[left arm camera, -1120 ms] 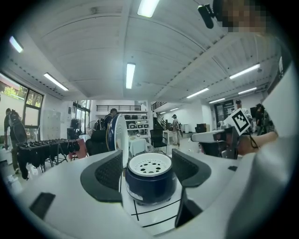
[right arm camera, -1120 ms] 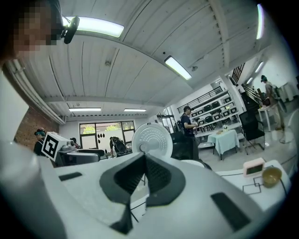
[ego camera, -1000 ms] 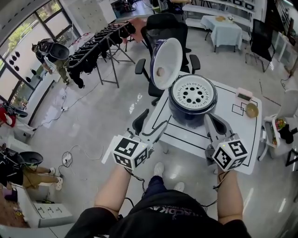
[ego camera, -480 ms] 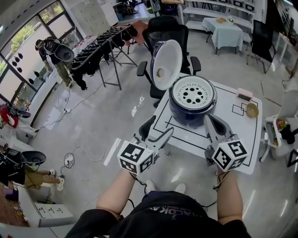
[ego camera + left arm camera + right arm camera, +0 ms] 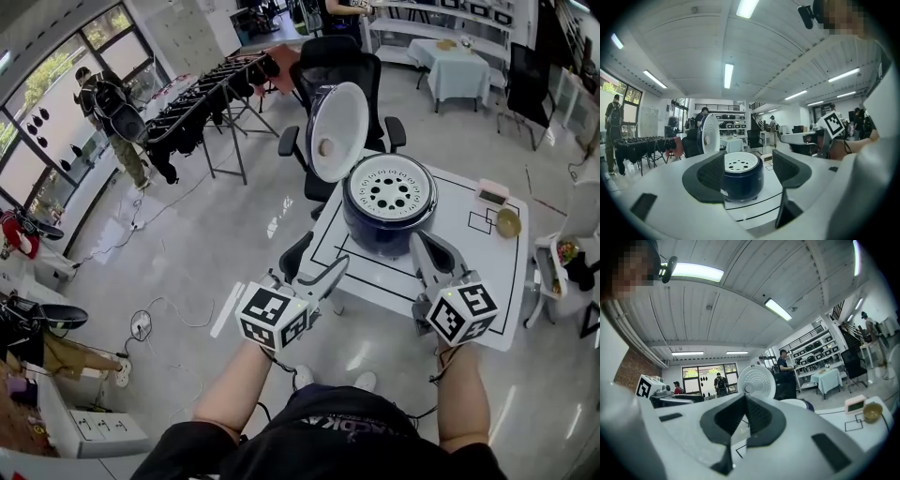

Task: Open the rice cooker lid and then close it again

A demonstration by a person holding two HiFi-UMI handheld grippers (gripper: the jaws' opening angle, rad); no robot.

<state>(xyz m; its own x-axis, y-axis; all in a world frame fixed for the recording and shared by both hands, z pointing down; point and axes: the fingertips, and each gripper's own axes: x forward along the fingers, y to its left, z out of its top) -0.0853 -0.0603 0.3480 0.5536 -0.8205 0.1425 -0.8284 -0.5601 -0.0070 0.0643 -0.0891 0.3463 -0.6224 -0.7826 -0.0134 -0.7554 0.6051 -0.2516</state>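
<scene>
Two grippers, both empty: my left gripper [image 5: 314, 273] has its jaws spread wide, and my right gripper [image 5: 419, 246] has them pressed together. Both hover by the near edge of the white table [image 5: 473, 272]. Just ahead, untouched, stands the dark rice cooker [image 5: 384, 223], its lid [image 5: 337, 129] raised upright.
</scene>
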